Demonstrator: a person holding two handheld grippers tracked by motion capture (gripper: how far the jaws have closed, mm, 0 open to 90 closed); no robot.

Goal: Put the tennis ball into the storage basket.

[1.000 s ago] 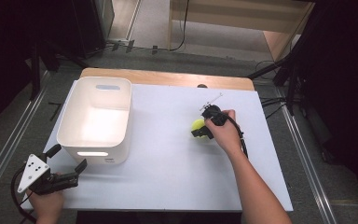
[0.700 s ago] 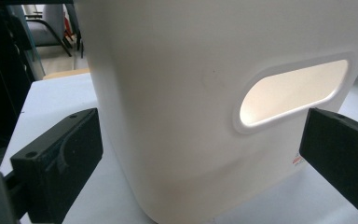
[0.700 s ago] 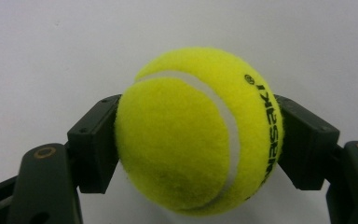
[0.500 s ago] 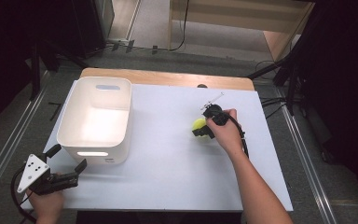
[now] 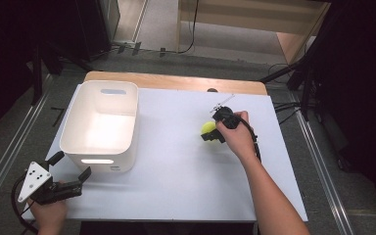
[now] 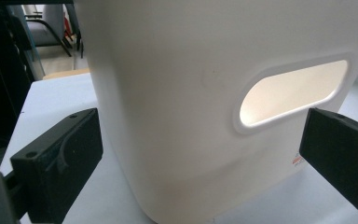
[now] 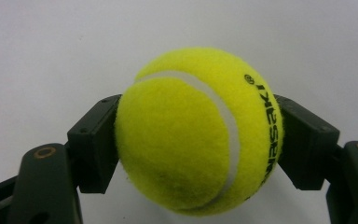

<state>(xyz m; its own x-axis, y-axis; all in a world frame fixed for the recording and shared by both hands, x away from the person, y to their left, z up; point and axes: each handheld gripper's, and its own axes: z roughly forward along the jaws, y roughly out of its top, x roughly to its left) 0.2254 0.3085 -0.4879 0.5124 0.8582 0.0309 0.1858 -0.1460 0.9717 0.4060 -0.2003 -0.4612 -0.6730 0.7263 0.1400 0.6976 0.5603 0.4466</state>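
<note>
A yellow tennis ball (image 7: 198,133) with black lettering sits squeezed between both black jaws of my right gripper (image 7: 200,140), over the white table. In the high view that ball (image 5: 208,129) is right of the table's middle, with my right gripper (image 5: 211,133) shut on it and the hand behind it. A white plastic bin (image 5: 100,125) with handle slots stands at the left. My left gripper (image 5: 67,169) rests at the table's near left corner, open, its jaws spread toward the bin's near wall (image 6: 191,116) without touching it.
The white table top (image 5: 176,166) has a wooden strip (image 5: 176,83) along its far edge. Dark floor, metal rails and cables surround the table. A cable trails from each gripper.
The right hand and ball have barely shifted on the table. The left gripper has stayed in place.
</note>
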